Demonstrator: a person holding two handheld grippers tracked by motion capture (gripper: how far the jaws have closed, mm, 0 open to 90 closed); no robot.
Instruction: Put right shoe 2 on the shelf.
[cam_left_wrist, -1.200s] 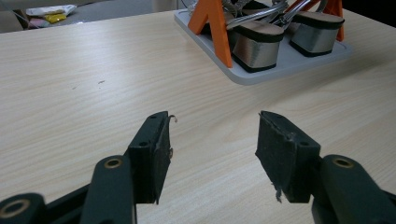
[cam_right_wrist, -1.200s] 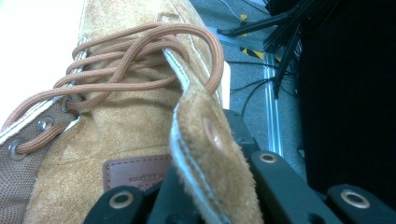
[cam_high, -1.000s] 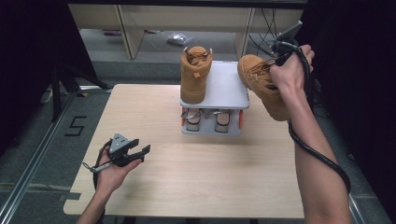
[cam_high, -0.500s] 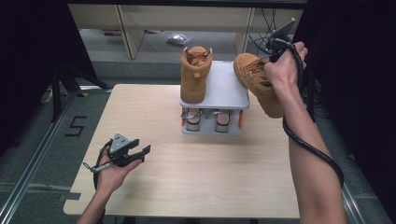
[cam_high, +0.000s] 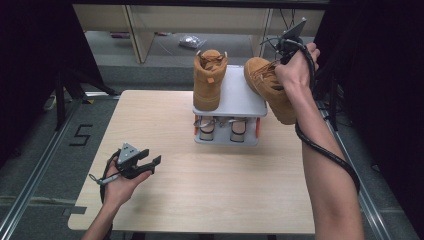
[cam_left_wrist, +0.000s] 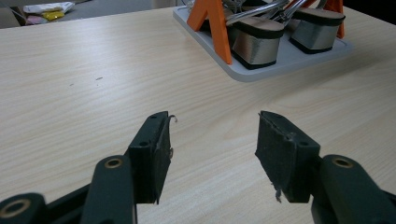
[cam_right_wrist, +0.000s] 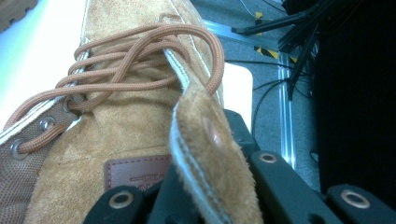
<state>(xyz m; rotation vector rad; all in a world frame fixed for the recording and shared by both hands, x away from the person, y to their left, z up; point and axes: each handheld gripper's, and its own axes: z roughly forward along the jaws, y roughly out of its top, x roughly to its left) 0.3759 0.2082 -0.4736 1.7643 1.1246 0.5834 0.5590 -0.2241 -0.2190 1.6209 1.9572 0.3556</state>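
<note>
Here the right gripper is clamped on the tan suede lace-up boot, its jaws pinched tight on the upper edge of the collar beside the tongue; in the right gripper view the flap of suede stands up between the two black jaws, with the brown laces running away above it. The boot hangs tilted in the air at the right edge of the small grey two-tier shoe rack, its toe over the rack's top shelf and its pale sole turned outward toward the table's right side. A second boot of the same tan suede stands upright on the left half of that shelf, apart from the held one, and a pair of silver-and-black shoes sits on the lower tier between the orange posts.

The boot looks fairly heavy for a grip this small: the suede collar is soft and will fold, so the shoe is likely to swing and droop from the pinch rather than stay level. A hold low on the stiffer heel counter would probably steady it more, and the flat rubber sole should sit firmly once down.

The left gripper rests low over the light wooden table, jaws spread wide with nothing between them
</note>
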